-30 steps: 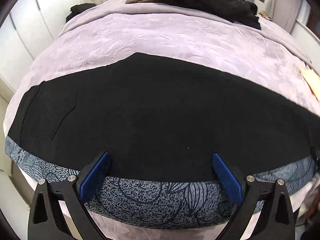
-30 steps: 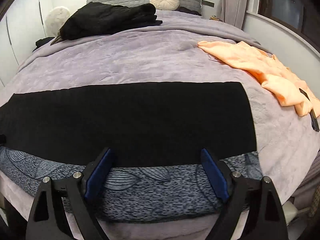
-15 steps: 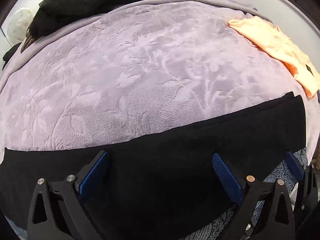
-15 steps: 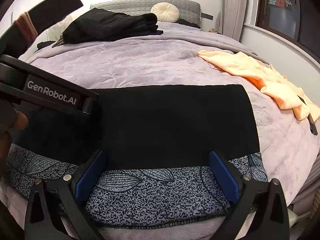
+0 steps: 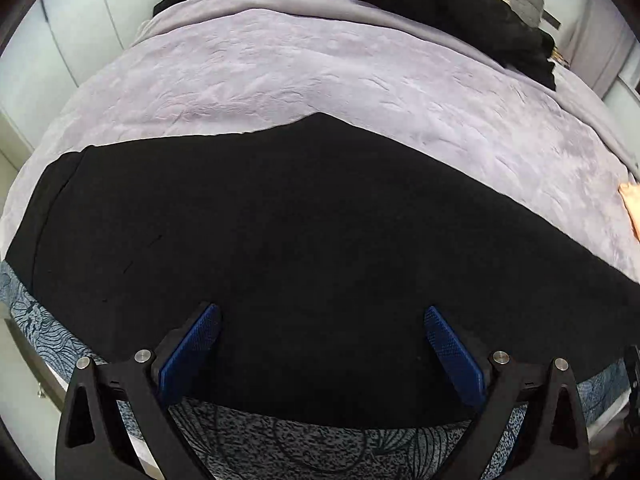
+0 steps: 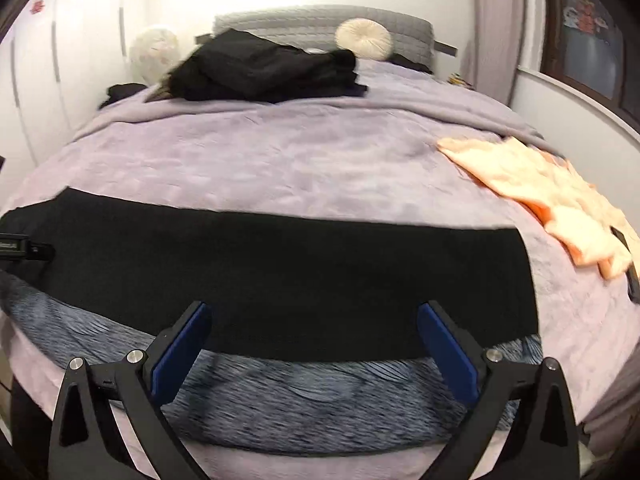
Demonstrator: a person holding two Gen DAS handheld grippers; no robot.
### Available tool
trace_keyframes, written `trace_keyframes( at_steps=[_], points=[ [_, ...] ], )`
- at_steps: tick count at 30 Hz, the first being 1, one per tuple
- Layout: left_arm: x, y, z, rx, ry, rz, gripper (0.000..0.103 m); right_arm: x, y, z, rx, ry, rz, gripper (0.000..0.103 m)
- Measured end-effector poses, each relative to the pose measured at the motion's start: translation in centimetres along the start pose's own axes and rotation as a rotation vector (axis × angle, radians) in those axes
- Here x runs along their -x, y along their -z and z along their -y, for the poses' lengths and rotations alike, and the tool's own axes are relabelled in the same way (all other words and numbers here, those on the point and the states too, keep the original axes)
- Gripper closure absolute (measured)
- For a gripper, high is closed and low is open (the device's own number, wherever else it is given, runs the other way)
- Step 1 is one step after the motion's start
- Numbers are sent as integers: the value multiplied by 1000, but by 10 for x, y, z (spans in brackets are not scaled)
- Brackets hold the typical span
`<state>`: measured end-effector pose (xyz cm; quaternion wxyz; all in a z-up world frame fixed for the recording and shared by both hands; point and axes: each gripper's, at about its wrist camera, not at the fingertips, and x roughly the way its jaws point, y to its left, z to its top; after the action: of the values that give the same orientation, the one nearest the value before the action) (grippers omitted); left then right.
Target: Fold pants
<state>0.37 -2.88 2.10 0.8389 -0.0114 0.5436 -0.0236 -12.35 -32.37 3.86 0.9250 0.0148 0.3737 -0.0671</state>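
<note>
Black pants (image 5: pixel 320 248) lie flat across the near part of the bed, on top of a grey leaf-patterned cloth (image 5: pixel 288 444) along the front edge. In the right wrist view the pants (image 6: pixel 280 276) run as a long black band with the leg end at the right. My left gripper (image 5: pixel 322 320) is open and empty, over the pants' near edge. My right gripper (image 6: pixel 314 316) is open and empty, over the near edge of the pants. The left gripper's body (image 6: pixel 20 246) shows at the left edge of the right wrist view.
A lilac blanket (image 6: pixel 280 160) covers the bed. A pile of dark folded clothes (image 6: pixel 268 68) sits near the headboard with a round cushion (image 6: pixel 362 38). An orange garment (image 6: pixel 552 192) lies on the right side. White wardrobes (image 6: pixel 60 60) stand at left.
The left gripper swung right toward the leg end half a second ago, then came back over the wide end of the pants. The right gripper pulled back and lifted slightly. Both stayed open.
</note>
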Motion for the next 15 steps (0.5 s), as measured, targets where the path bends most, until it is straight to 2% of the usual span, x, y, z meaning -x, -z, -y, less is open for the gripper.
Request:
trace_keyframes(
  at_steps=[2,4,5,7,8,10,11,12,13,15],
  points=[
    [2,-4,11,20,30,17,1,-17,-14,-25,32,-82,-50,0],
    [3,-3,23,-20,104,19,1,-42,-22,-45,48,-173,-106,0],
    [-2,-3,30,-48,91,9,1,-53,-24,-51,60,-181,-131,0],
    [-13,-1,31,-86,-15,14,1,-68,-22,-48,78,-133,-165,0],
    [-14,1,25,-90,2,21,1,-67,-21,-39,82,-103,-154,1],
    [-11,3,8,-81,18,35,1,-60,-16,-10,74,29,-147,0],
    [-9,5,-3,-76,3,43,1,-57,-13,15,33,97,-154,0],
    [-10,4,-14,-64,-1,46,1,-52,-9,42,-33,129,-160,0],
    [-10,5,-24,-49,-1,47,1,-47,-6,70,-110,136,-164,0],
    [-5,7,-36,-36,14,48,1,-41,-2,98,-183,100,-159,1]
  ],
)
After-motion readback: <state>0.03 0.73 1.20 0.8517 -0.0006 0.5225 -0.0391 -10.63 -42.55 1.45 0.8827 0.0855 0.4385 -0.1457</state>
